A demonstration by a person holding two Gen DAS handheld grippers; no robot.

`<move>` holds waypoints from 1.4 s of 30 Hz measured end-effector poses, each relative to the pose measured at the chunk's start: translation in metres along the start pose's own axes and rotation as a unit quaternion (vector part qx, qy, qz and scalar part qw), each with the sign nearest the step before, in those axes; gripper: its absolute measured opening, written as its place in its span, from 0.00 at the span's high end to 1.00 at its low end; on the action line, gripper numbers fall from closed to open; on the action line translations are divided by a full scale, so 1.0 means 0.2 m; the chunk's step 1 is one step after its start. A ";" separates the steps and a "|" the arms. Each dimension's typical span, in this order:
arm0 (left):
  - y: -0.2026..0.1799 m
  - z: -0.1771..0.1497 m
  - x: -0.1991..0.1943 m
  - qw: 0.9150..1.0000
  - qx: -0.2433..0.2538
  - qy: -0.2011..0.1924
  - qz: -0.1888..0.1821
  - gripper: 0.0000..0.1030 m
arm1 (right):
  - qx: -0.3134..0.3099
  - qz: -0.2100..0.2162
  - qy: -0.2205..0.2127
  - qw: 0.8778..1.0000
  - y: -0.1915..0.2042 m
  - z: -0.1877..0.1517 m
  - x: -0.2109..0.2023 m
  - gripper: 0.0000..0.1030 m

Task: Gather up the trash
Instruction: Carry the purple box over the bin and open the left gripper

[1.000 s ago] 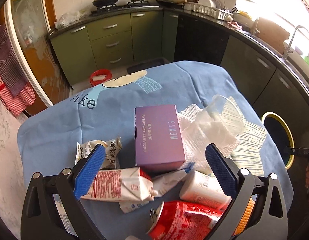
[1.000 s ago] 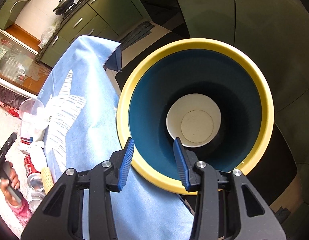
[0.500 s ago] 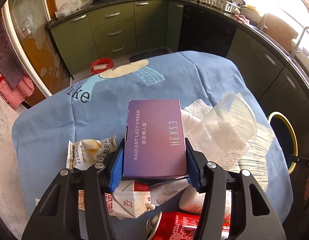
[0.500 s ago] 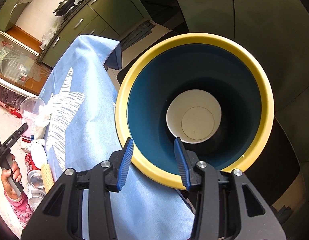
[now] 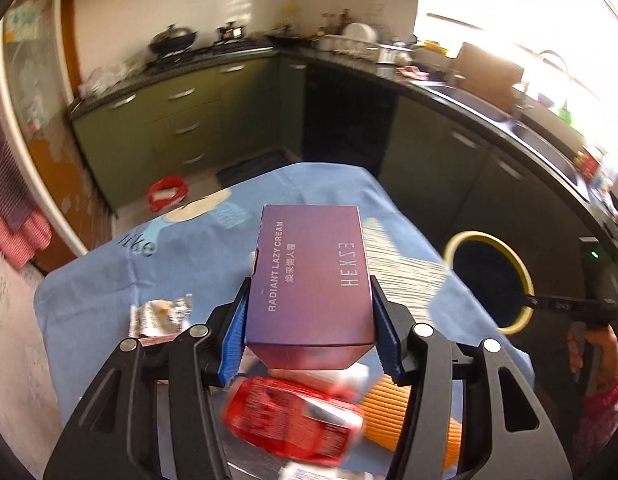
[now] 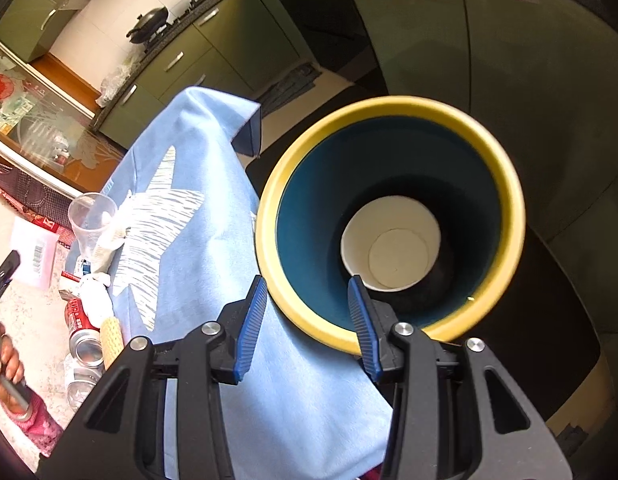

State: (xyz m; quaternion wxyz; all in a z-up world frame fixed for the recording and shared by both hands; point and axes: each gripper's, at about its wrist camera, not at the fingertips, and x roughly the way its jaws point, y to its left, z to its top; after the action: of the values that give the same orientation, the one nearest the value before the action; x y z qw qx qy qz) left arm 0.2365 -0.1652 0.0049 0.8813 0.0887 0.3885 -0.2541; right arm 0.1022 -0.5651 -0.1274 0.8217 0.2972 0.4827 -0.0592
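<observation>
Now the left tool (image 5: 309, 336) is clamped on the purple box (image 5: 311, 280), lifted above the desk (image 5: 93, 280) | red can (image 5: 293, 412) lies near, under the box | right tool (image 6: 307, 324) grips the near rim of the yellow bin (image 6: 389, 224) | white cup (image 6: 391, 254) sits inside the bin

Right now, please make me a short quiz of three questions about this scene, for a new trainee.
1. True or false: the left gripper is shut on the purple box.
2. What lies at the bottom of the yellow-rimmed bin? A) a red can B) a white paper cup C) a clear plastic cup
3. Which part of the bin does the right gripper grip?

Key: 1 true; 2 B, the white paper cup; 3 its near rim.
</observation>
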 end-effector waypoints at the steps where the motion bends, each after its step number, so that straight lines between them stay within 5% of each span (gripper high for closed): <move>1: -0.06 0.00 -0.03 1.000 0.011 -0.003 -0.011 0.48 | 0.001 -0.001 -0.004 1.000 -0.01 -0.01 -0.02 0.61; 12: -0.87 0.06 0.07 0.986 0.115 0.024 -0.114 0.47 | 0.028 0.000 -0.055 0.998 -0.25 -0.13 -0.28 0.61; 23: -1.46 0.09 0.64 0.984 0.109 0.069 -0.123 0.47 | 0.064 0.021 -0.072 0.995 -0.55 -0.25 -0.35 0.61; 27: -1.51 0.09 0.82 0.985 0.094 0.090 -0.113 0.42 | 0.070 0.026 -0.072 0.995 -0.59 -0.28 -0.34 0.59; 31: -1.49 0.10 0.78 0.990 0.090 0.062 -0.090 0.18 | 0.066 0.023 -0.071 0.995 -0.59 -0.28 -0.33 0.54; 37: -1.32 0.12 0.34 0.991 0.098 -0.014 -0.091 0.10 | 0.046 0.018 -0.059 0.997 -0.51 -0.28 -0.29 0.54; 42: -1.02 0.05 -0.05 0.991 0.091 -0.084 -0.052 0.05 | -0.001 0.019 -0.046 0.999 -0.33 -0.29 -0.26 0.54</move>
State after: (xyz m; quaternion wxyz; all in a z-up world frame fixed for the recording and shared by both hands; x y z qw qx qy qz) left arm 0.1317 -0.3385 0.0282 0.8846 0.1262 0.2927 -0.3403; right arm 0.0056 -0.5972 -0.1339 0.8443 0.3023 0.4388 -0.0569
